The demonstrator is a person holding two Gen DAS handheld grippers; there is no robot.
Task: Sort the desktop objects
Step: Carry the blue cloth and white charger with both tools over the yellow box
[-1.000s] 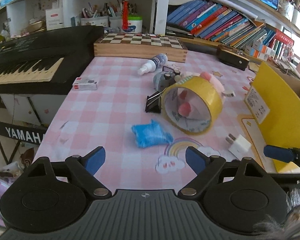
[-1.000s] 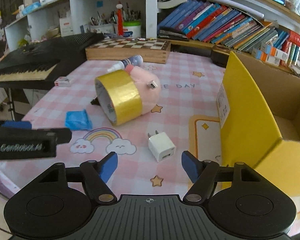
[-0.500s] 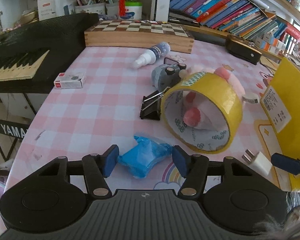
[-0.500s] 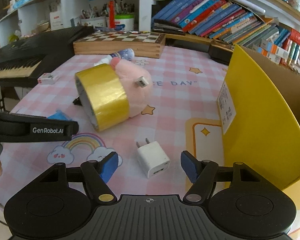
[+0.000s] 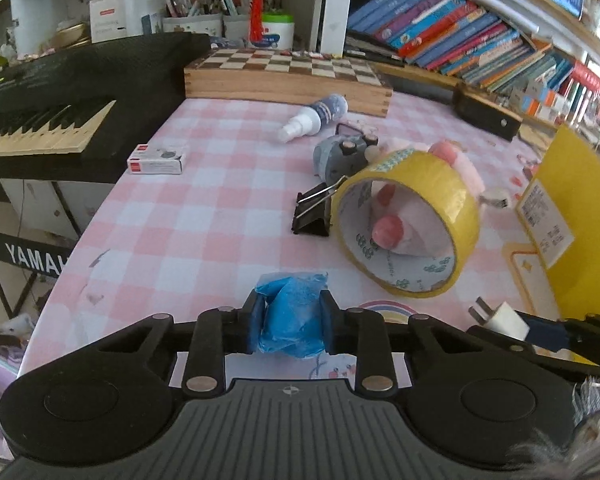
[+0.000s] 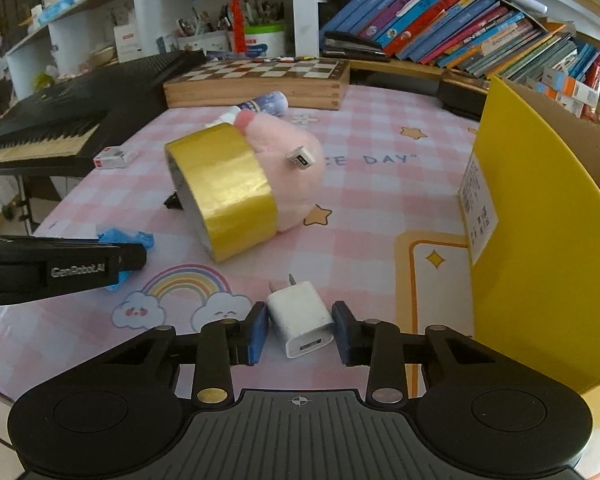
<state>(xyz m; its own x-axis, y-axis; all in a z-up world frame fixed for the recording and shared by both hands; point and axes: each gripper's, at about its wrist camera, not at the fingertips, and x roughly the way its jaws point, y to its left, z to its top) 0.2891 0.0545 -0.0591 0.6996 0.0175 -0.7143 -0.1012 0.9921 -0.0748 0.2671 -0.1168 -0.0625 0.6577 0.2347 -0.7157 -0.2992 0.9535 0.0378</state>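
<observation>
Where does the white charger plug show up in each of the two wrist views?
Left wrist: the white charger plug lies at the lower right, on the table beside the right gripper's blue fingertip.
Right wrist: it lies at bottom centre, between the right gripper fingers, which have small gaps to it.
Shared landmark: the yellow tape roll, just beyond the plug.

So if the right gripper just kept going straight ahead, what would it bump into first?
The white charger already sits between the right gripper's fingers, so it would push that first. Beyond it, probably the yellow tape roll, though depth is hard to judge.
</observation>
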